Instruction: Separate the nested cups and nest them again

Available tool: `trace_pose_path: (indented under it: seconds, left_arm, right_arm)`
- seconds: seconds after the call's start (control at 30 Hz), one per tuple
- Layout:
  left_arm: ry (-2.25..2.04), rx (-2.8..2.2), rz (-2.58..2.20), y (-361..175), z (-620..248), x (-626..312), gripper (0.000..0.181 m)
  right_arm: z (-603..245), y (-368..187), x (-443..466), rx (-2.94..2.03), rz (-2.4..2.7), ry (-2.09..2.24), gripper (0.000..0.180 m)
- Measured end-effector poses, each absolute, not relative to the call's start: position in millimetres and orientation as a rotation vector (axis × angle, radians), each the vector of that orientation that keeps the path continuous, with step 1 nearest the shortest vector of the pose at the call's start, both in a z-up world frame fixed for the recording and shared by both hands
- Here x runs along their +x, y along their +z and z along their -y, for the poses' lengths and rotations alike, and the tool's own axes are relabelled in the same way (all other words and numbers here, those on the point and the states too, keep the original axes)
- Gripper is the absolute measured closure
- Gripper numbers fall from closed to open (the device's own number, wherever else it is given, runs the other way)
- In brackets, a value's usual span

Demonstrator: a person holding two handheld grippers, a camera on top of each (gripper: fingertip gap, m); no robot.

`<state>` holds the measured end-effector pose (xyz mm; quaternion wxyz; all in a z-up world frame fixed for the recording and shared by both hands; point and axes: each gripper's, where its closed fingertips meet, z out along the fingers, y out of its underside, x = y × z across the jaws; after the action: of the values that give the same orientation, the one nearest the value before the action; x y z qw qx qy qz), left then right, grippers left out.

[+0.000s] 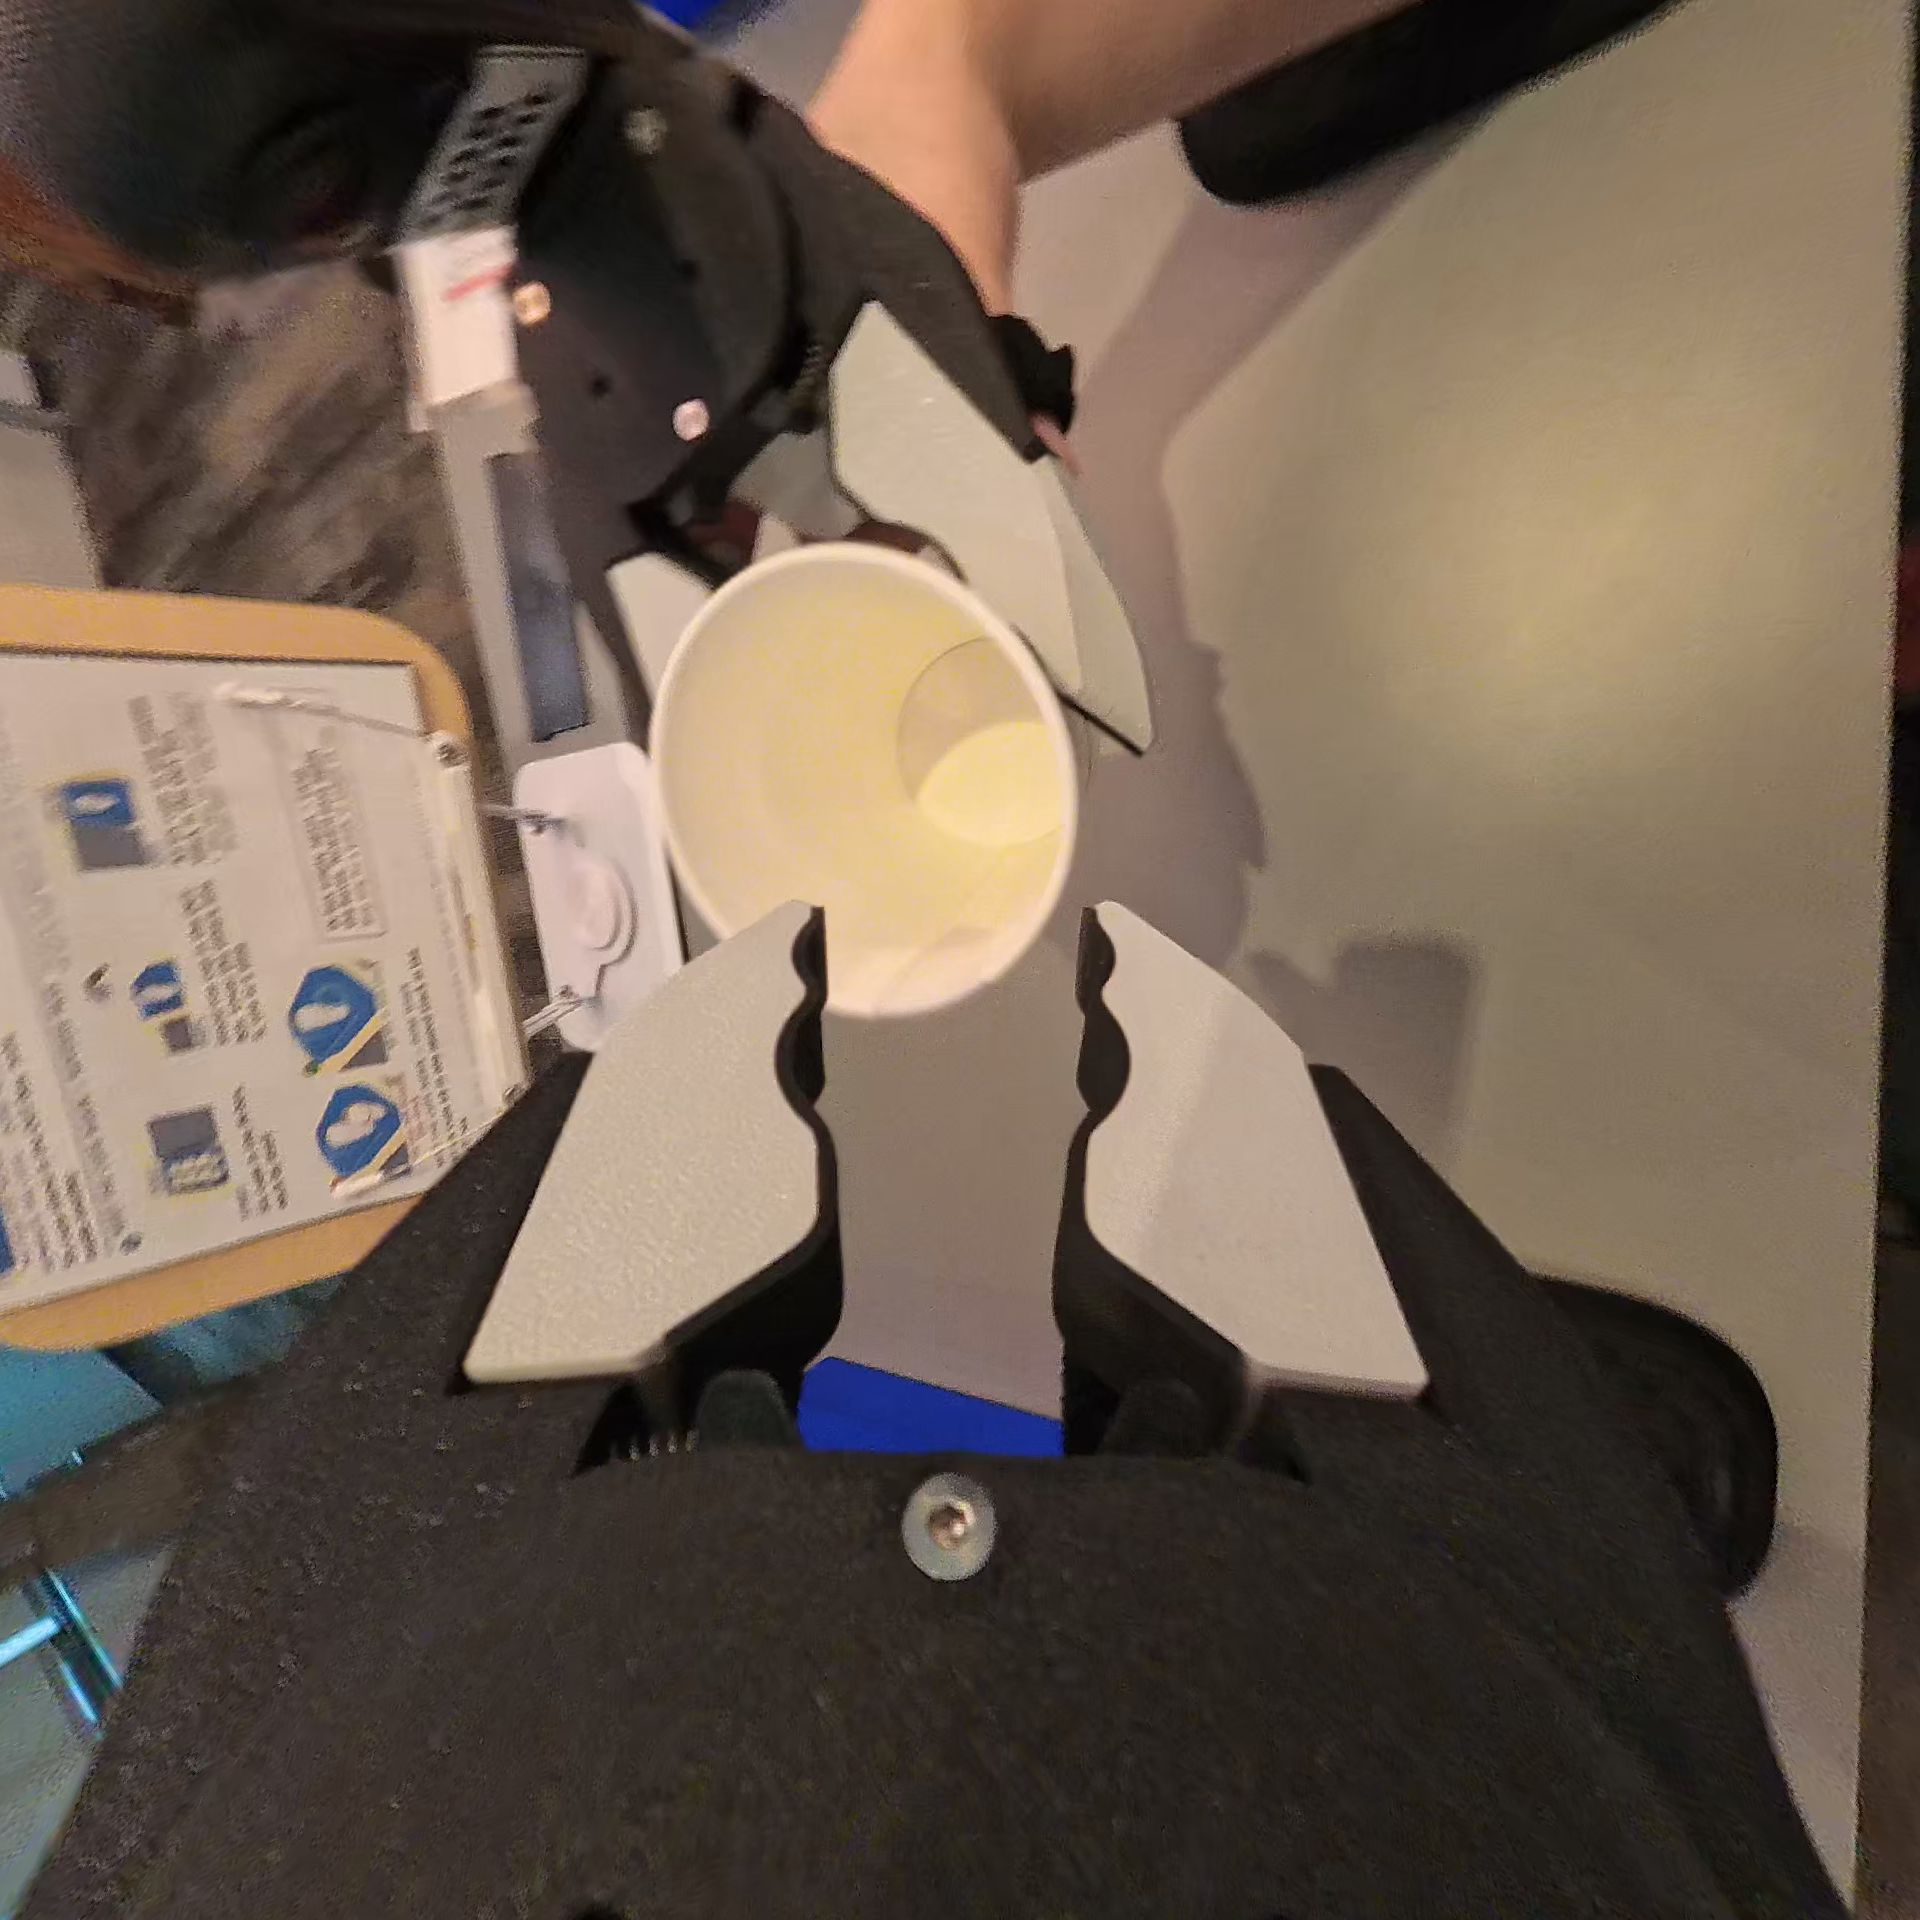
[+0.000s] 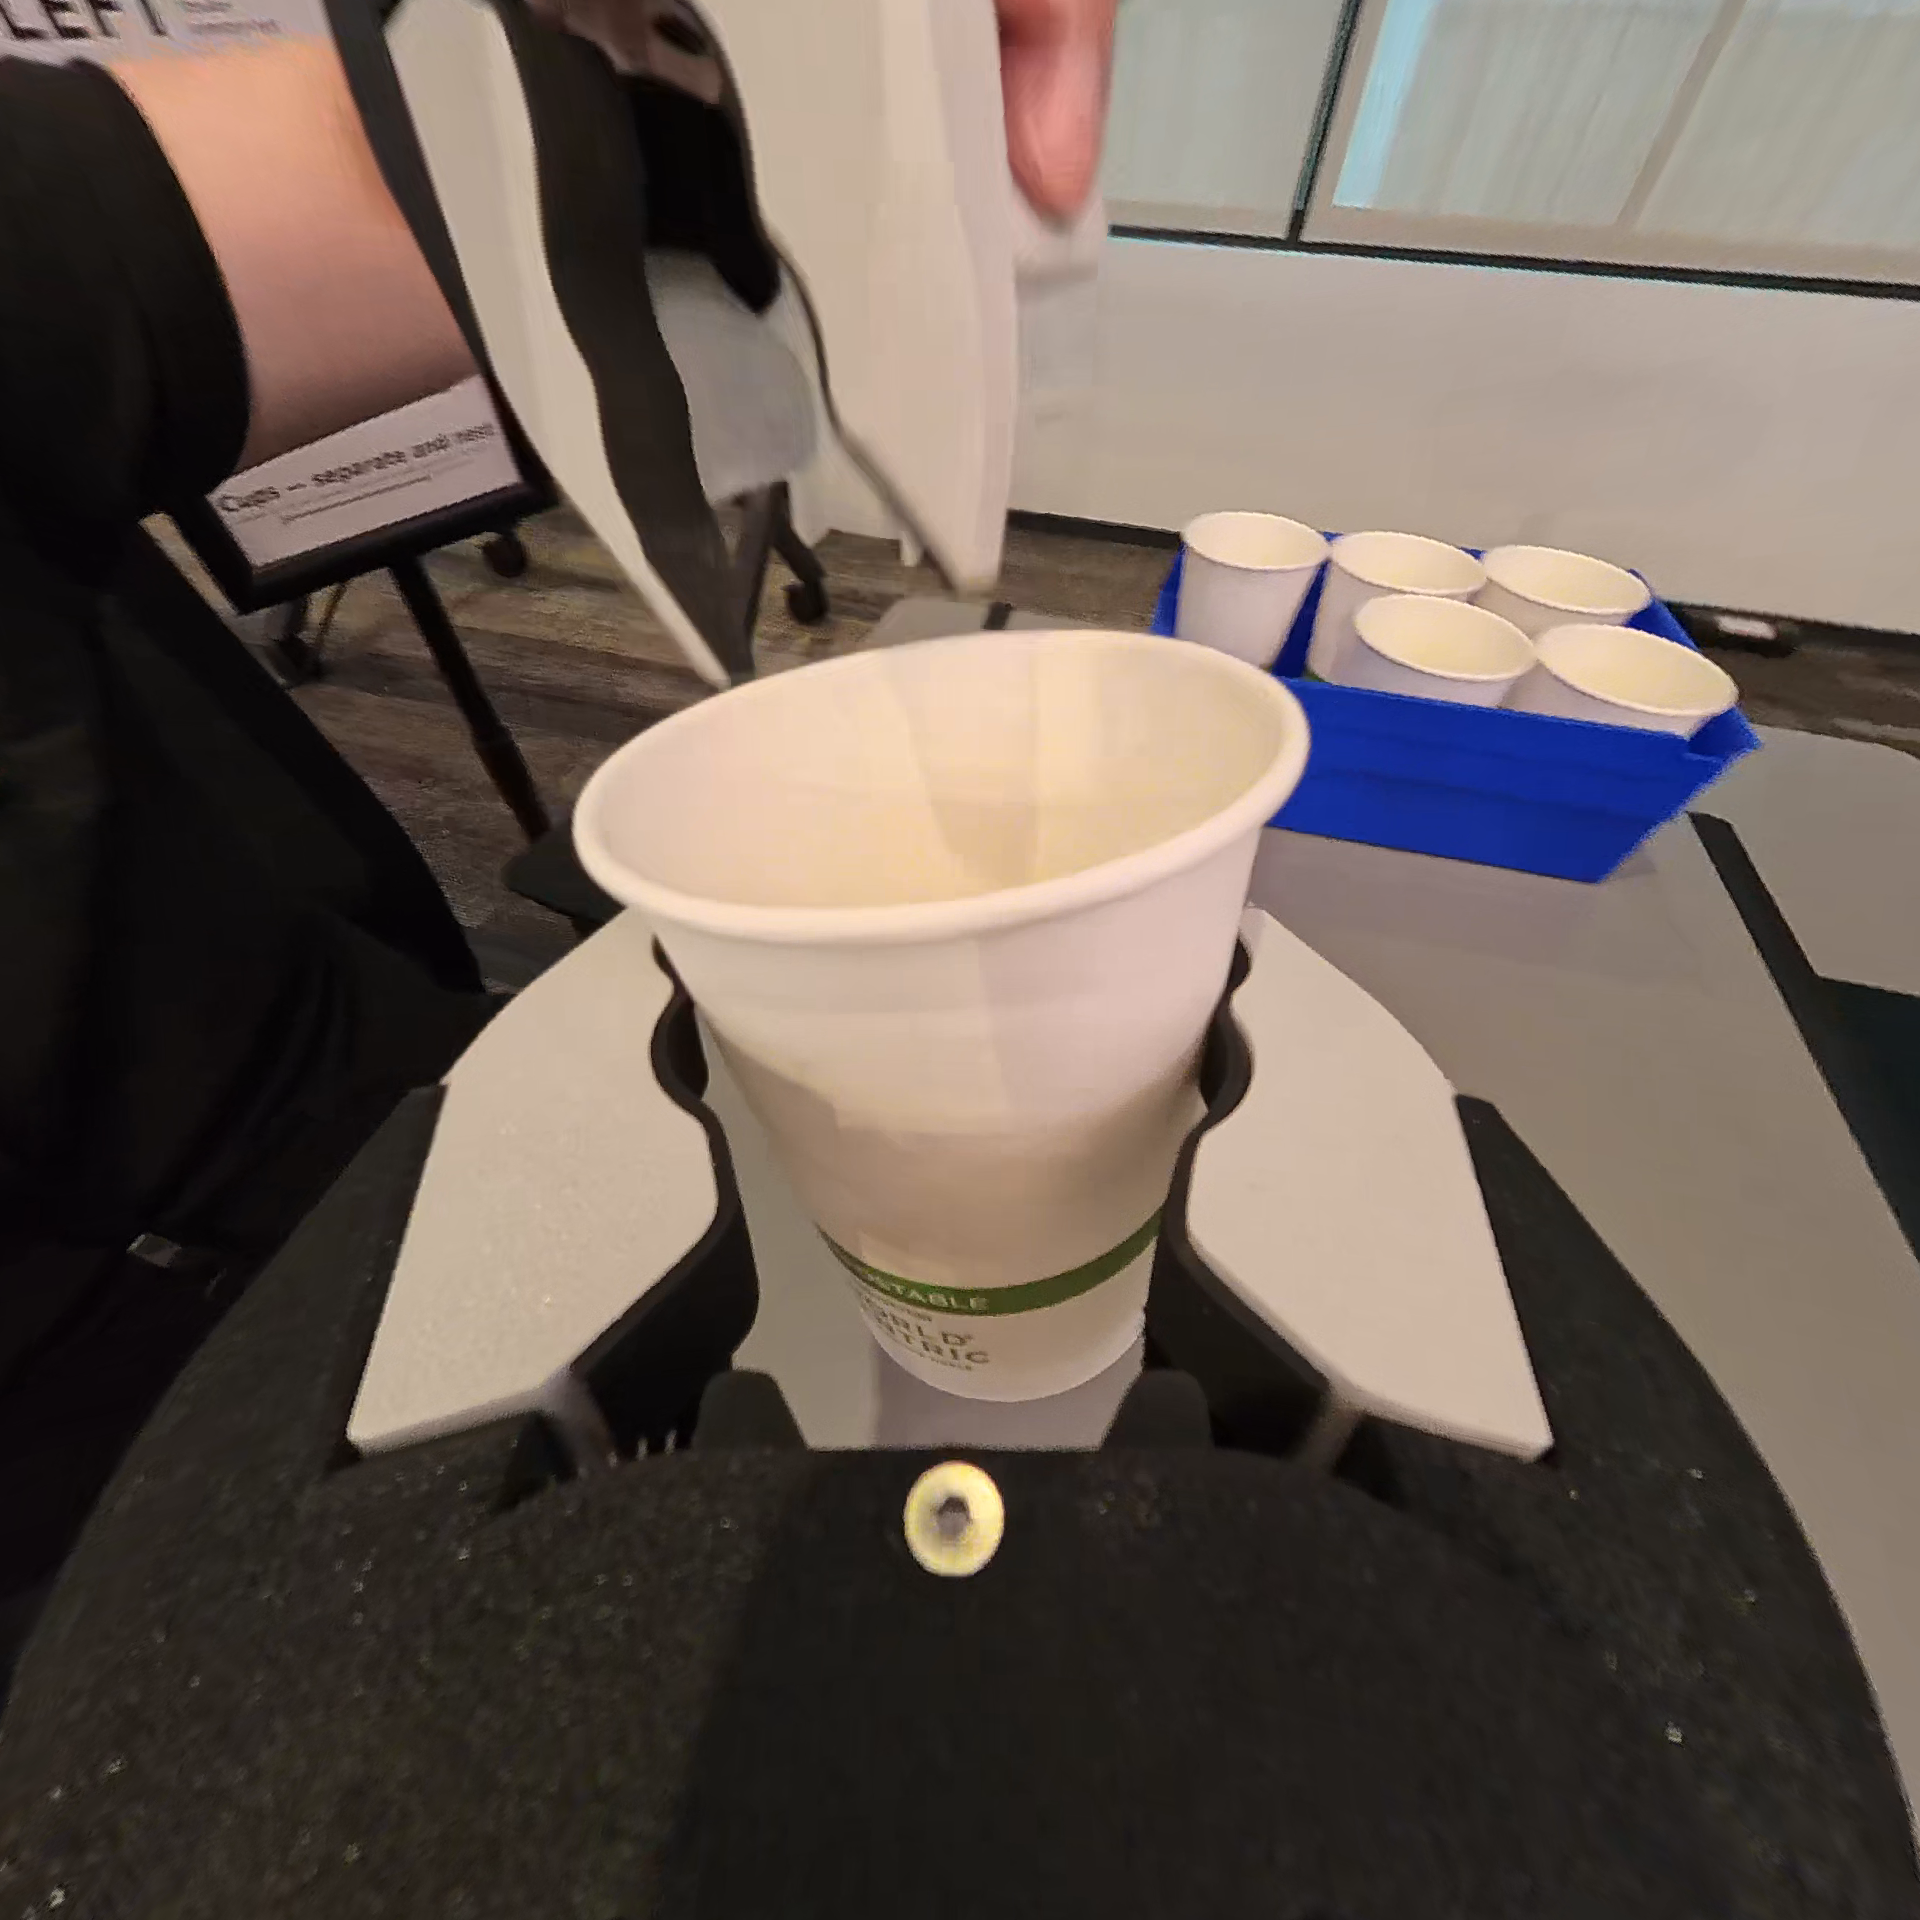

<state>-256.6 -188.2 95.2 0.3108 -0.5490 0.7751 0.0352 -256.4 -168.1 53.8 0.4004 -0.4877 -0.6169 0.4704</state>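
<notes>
A white paper cup (image 2: pixel 935 997) with a green band stands upright between the fingers of my right gripper (image 2: pixel 951 997), which is shut on its side wall. In the left wrist view I look down into the cup's open mouth (image 1: pixel 831 790); the right gripper (image 1: pixel 883 675) holds it from the far side. My left gripper (image 1: pixel 951 935) is open and empty, just above the near rim of the cup. In the right wrist view the left gripper (image 2: pixel 842 623) hangs behind and above the cup, fingers pointing down. I cannot tell whether a second cup is nested inside.
A blue bin (image 2: pixel 1507 790) with several white paper cups (image 2: pixel 1444 649) stands at the back right of the grey table (image 1: pixel 1507 727). A printed sheet on a tan board (image 1: pixel 208 935) lies at the left. A sign on an easel (image 2: pixel 364 488) stands beyond the table.
</notes>
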Motion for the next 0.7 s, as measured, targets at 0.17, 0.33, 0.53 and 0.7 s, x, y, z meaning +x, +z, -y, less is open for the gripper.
trace_pose_path:
  seconds: [0.17, 0.33, 0.53, 0.7]
  left_arm:
    - [-0.027, -1.547, -1.691, 119, 165, -281, 0.133]
    - [-0.098, -1.647, -1.477, 102, 162, -321, 0.134]
    - [-0.07, -1.666, -1.376, 87, 174, -353, 0.137]
    - [-0.094, -1.634, -1.337, 95, 179, -355, 0.138]
  right_arm:
    - [109, 66, -203, -1.363, 1.358, 1.069, 0.086]
    - [62, 138, -50, -1.406, 0.866, 0.679, 0.086]
    - [31, 115, 182, -1.633, 0.321, 0.233, 0.085]
    - [21, 17, 267, -1.775, 0.09, 0.203, 0.085]
